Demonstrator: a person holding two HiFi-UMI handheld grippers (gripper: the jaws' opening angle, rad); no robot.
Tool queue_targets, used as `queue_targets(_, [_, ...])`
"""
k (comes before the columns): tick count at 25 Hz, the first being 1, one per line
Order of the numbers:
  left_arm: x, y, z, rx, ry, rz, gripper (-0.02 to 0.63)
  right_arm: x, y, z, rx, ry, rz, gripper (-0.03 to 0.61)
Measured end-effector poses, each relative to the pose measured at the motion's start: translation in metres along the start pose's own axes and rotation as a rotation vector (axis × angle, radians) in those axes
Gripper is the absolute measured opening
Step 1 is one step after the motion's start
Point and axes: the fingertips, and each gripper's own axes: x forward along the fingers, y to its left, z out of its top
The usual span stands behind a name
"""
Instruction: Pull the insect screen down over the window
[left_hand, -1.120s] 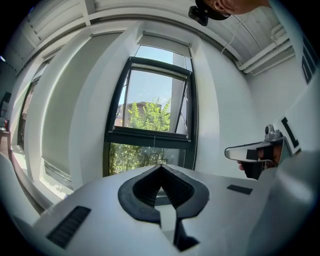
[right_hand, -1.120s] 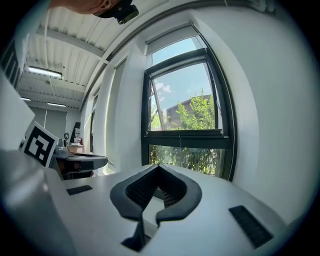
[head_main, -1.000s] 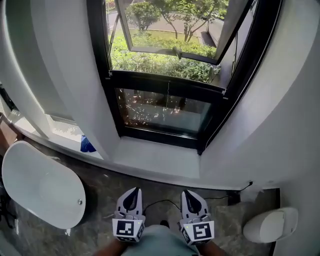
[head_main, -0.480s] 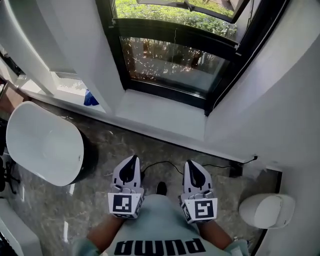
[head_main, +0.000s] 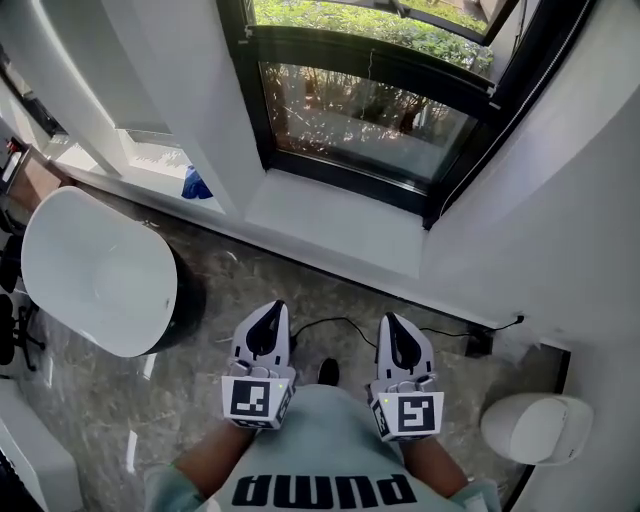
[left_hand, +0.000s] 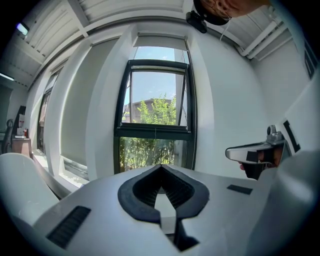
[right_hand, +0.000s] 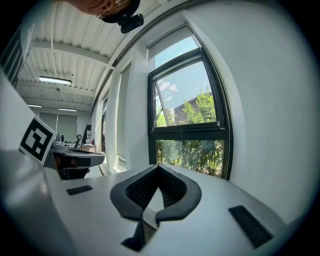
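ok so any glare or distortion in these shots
Left gripper view: fisheye bends the walls, dark corners, window bright but readable. Right gripper view: same fisheye, bowing the window. Head view: sharp, soft daylight, faint sheen on the floor.

left claw and right claw side by side, tips toward window | white sill ahead of both | bathtub left of left claw | black cable on floor between claws | white rounded fixture right of right claw
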Motion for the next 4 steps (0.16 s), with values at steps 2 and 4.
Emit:
queue_targets(2, [0.0004, -0.0026, 0.002, 0.006, -0.004, -0.007, 0.012, -0.0002, -0.0013, 0.0002, 0.002, 0.001, -0.004, 0.003])
queue_targets(4, [0.0004, -0.0059, 0.0039, 0.012, -0.008, -0.014, 0.012, -0.0009, -0.0037, 0.0007, 0.005, 0.002, -0.011, 0.003])
